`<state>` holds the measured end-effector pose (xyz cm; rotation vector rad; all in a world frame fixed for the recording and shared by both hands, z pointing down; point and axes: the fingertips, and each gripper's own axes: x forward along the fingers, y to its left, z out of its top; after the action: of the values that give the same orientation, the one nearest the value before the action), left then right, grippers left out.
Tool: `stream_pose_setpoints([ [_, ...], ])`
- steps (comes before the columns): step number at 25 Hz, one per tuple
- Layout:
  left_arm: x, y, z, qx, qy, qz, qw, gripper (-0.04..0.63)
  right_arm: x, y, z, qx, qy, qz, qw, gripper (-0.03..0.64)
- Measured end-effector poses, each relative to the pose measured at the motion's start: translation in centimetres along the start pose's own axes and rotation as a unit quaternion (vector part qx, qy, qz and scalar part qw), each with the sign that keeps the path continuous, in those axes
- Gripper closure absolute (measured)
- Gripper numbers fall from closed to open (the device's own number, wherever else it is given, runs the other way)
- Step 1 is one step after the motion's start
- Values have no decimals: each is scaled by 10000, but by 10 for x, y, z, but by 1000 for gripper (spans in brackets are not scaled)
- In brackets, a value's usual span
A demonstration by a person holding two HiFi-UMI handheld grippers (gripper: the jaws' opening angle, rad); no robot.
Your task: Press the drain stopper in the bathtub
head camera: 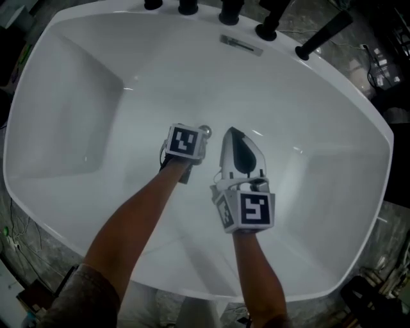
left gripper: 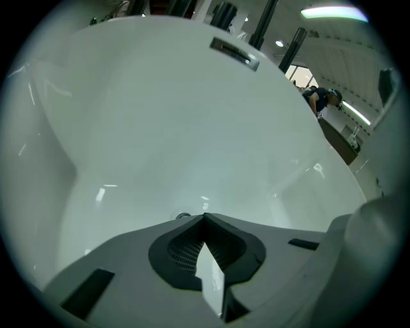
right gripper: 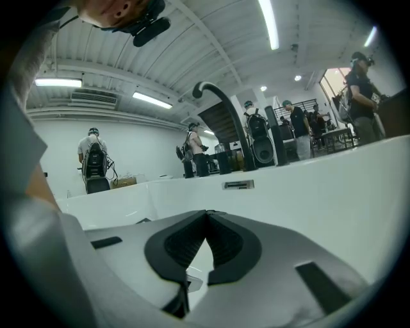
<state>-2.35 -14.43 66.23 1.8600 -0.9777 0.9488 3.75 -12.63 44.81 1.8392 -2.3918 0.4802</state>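
The chrome drain stopper (head camera: 205, 131) sits in the floor of the white bathtub (head camera: 77, 128). My left gripper (head camera: 187, 144) points steeply down just left of it, its jaws shut and empty. In the left gripper view the stopper (left gripper: 183, 216) peeks out just beyond the closed tips of the left gripper (left gripper: 205, 218); whether they touch it I cannot tell. My right gripper (head camera: 232, 131) hovers to the right of the stopper, also shut on nothing. In the right gripper view the right gripper (right gripper: 206, 212) aims level at the far tub wall.
Black tap fittings (head camera: 229, 13) and a hand-shower handle (head camera: 323, 32) stand on the far rim, above the overflow plate (head camera: 241, 43). A curved spout (right gripper: 218, 96) and several people show beyond the tub. Cables lie on the floor at the lower left (head camera: 16, 237).
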Motion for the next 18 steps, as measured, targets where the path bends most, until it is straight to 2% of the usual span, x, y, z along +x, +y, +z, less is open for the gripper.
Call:
stream_pose_setpoints([
  [4,-71,-29,34,-115,-296,-111,9994,588,-27,12,51,-68,76,22,9999,614],
  [8,-145,-51,59,-152,-409,-21,9990,588,-54,25,108,-47,37,67,10000,614],
  [12,-223,-79,89,-162,-795,-76,9967,588,-83,41,161,-100,-15,182,9998,614],
  [18,-334,-117,104,33,-1223,17,9925,588,-125,69,231,-100,-98,384,9992,614],
])
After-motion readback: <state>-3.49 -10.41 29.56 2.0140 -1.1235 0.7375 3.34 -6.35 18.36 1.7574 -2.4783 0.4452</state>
